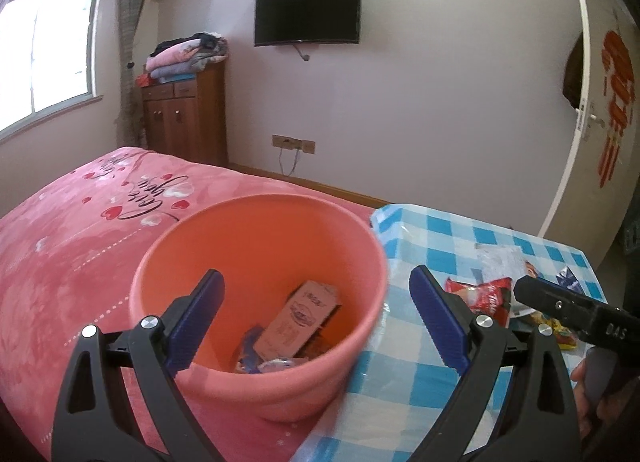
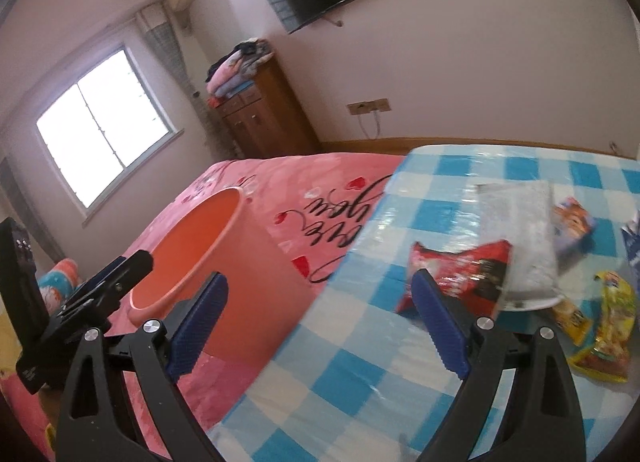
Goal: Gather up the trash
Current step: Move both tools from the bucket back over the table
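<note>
An orange bucket (image 1: 280, 394) stands on the pink bed against the table's left edge. My left gripper (image 1: 316, 278) hangs open above its mouth, holding nothing. Inside lie a pink carton (image 1: 298, 318) and a few small wrappers. On the checked table lie a red snack wrapper (image 2: 460, 270), a clear plastic bag (image 2: 520, 229), a blue packet (image 2: 572, 221) and yellow wrappers (image 2: 608, 322). My right gripper (image 2: 320, 282) is open over the table's left part, its right finger just short of the red wrapper. The bucket (image 2: 256, 282) sits to its left.
The table wears a blue-and-white checked cloth (image 2: 360, 362) under clear plastic. The bed's pink blanket (image 1: 80, 242) fills the left side. A wooden cabinet (image 1: 184, 117) with folded clothes, a wall television (image 1: 308, 13) and a white door (image 1: 576, 101) stand beyond.
</note>
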